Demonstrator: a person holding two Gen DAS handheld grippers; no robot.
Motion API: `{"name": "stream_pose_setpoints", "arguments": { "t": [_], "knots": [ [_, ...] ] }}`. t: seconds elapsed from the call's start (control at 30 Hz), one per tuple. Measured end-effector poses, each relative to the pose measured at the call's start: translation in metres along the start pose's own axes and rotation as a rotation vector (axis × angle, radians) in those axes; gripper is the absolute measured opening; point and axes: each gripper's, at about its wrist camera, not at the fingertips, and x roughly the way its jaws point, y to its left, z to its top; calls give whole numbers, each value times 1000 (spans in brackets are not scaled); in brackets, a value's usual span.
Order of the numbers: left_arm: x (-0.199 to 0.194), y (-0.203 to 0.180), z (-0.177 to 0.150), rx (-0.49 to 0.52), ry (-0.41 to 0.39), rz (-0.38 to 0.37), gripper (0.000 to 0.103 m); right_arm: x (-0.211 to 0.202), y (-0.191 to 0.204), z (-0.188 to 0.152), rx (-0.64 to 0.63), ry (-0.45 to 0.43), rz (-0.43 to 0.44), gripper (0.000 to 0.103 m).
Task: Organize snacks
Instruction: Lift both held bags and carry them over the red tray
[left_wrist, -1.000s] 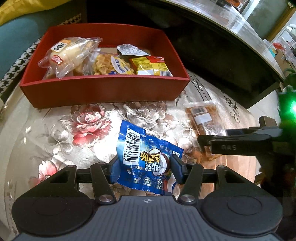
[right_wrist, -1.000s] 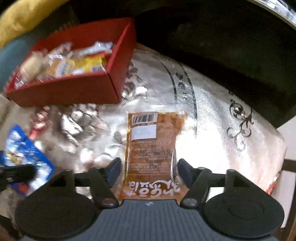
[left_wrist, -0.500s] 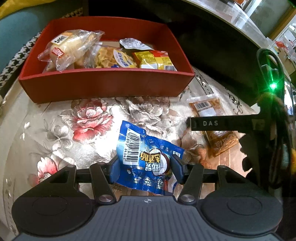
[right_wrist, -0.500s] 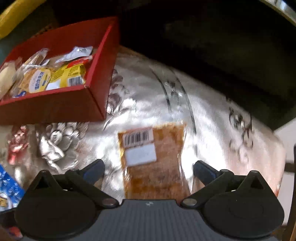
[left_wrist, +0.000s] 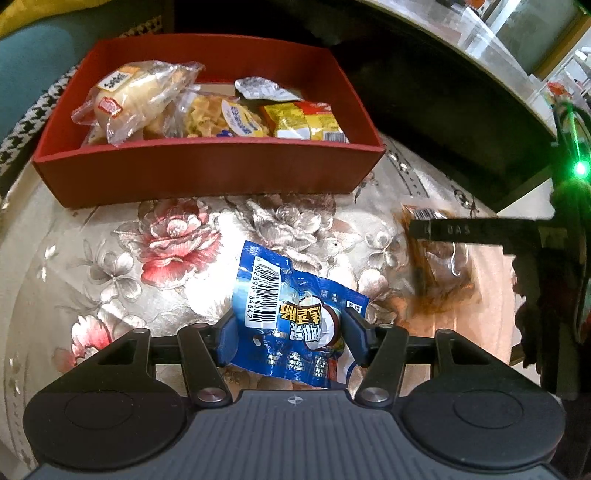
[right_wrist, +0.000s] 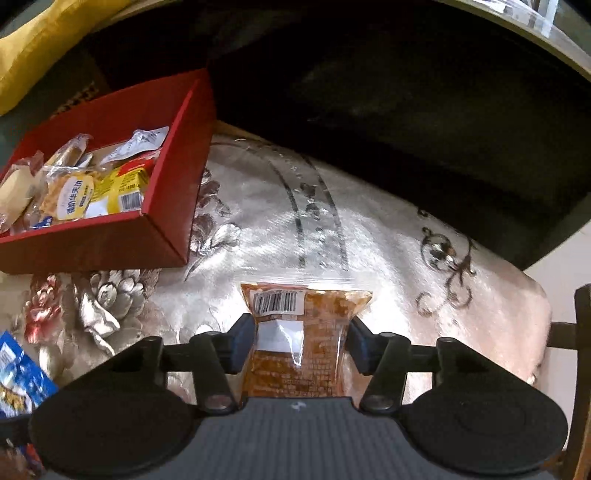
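The table (left_wrist: 122, 280), under a floral cloth, carries a red box (left_wrist: 207, 173) toward its far-left side. Four snacks are already in the box: a clear-wrapped bun (left_wrist: 136, 99) at the left, a waffle pack (left_wrist: 218, 118) in the middle, a silver sachet (left_wrist: 262, 88) behind it and a yellow pack (left_wrist: 303, 122) at the right. Judging by that, most of the sorting is done; two packets still lie on the cloth outside the box, a blue packet (left_wrist: 288, 325) near the table's near edge and a brown packet (right_wrist: 299, 343) toward its right edge, well apart from the box.

Both grippers point steeply down at the cloth. The left gripper (left_wrist: 288, 332) straddles the blue packet, pads pressing on its crumpled sides, so it grips the packet. The right gripper (right_wrist: 301, 343) has just been closing around the brown packet; its pads meet the packet's two long edges and the wrapper is pinched in slightly. Neither packet looks lifted yet; both remain to be carried to the box.
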Motion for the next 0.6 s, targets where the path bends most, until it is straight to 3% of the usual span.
{"name": "stream_pose_setpoints", "arguments": {
  "t": [0.6],
  "knots": [
    [-29,13,17,-63,-98,-4,65,-71,13,16,54,-180,176,46]
  ]
}}
